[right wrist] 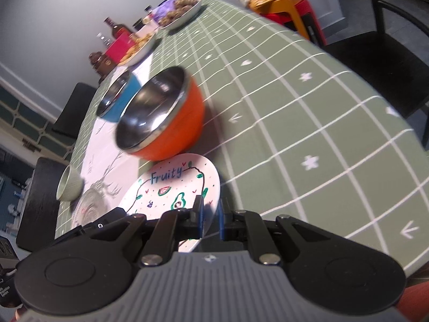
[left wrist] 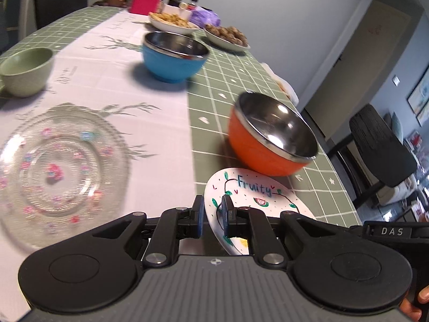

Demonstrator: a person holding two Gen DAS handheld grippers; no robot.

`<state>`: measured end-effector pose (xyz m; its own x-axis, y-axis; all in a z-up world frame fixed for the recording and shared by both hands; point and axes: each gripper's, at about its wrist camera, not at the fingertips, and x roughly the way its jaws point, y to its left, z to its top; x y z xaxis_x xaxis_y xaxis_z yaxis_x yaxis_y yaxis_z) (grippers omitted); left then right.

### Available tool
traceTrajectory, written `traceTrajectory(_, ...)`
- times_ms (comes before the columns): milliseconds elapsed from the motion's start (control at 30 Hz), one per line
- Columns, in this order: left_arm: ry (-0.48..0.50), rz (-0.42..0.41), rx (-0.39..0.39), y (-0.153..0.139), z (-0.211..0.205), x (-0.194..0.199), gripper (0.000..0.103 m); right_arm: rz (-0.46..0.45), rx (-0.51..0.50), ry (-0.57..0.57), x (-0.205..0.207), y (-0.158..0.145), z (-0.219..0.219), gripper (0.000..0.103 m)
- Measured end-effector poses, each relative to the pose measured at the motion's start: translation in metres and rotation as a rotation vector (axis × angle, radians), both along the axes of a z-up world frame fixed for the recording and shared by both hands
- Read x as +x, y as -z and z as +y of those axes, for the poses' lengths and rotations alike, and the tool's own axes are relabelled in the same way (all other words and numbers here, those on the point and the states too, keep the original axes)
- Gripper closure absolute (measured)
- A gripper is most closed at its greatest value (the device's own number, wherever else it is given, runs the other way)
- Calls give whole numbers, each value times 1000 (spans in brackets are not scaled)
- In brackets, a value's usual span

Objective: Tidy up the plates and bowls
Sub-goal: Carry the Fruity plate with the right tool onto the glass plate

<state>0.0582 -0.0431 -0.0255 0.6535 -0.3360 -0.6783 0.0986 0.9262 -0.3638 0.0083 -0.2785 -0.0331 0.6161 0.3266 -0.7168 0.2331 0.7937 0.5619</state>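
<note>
A white plate [left wrist: 257, 190] [right wrist: 171, 185] with "Fruity" and fruit drawings is held by both grippers at opposite sides of its rim, just in front of an orange steel-lined bowl [left wrist: 270, 139] [right wrist: 161, 118]. My left gripper [left wrist: 212, 209] is shut on the plate's left rim, and my right gripper [right wrist: 209, 214] is shut on its right rim. Behind the orange bowl stands a blue steel-lined bowl [left wrist: 174, 56] [right wrist: 118, 99]. A clear glass plate [left wrist: 59, 169] [right wrist: 91, 206] with small flowers lies to the left, with a pale green cup [left wrist: 26, 69] [right wrist: 69, 185] beyond it.
Two dishes of food [left wrist: 174, 22] [left wrist: 226, 36], bottles and a pink box [left wrist: 144, 1] crowd the far end of the green checked tablecloth [right wrist: 308, 112]. A black chair [left wrist: 380, 147] and a red and orange stool [right wrist: 287, 8] stand beside the table's right edge.
</note>
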Motion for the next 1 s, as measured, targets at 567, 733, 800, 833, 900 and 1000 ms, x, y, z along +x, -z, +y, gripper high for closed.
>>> traceTrajectory(567,-148,-79,-32,-21,66,-7,89,-36,27,-121,32,-8,62,94)
traceTrajectory(733,-192,-92,-54,-23,85,-8,89,-44,55,-131,43,-8,78,94)
traceTrajectory(800,-210,-98,-56,-24,93,-9,89,-47,62,-143,48,-7,86,94)
traceTrajectory(833,-220,-100,-58,-25,97,-8,89,-49,66,-149,50,-8,90,94)
traceTrajectory(900,-240,-100,-67,-25,105,-8,89,-54,72,-162,55,-8,97,94)
traceTrajectory(1000,-274,-102,-72,-24,118,-7,89,-65,79,-180,62,-10,109,95)
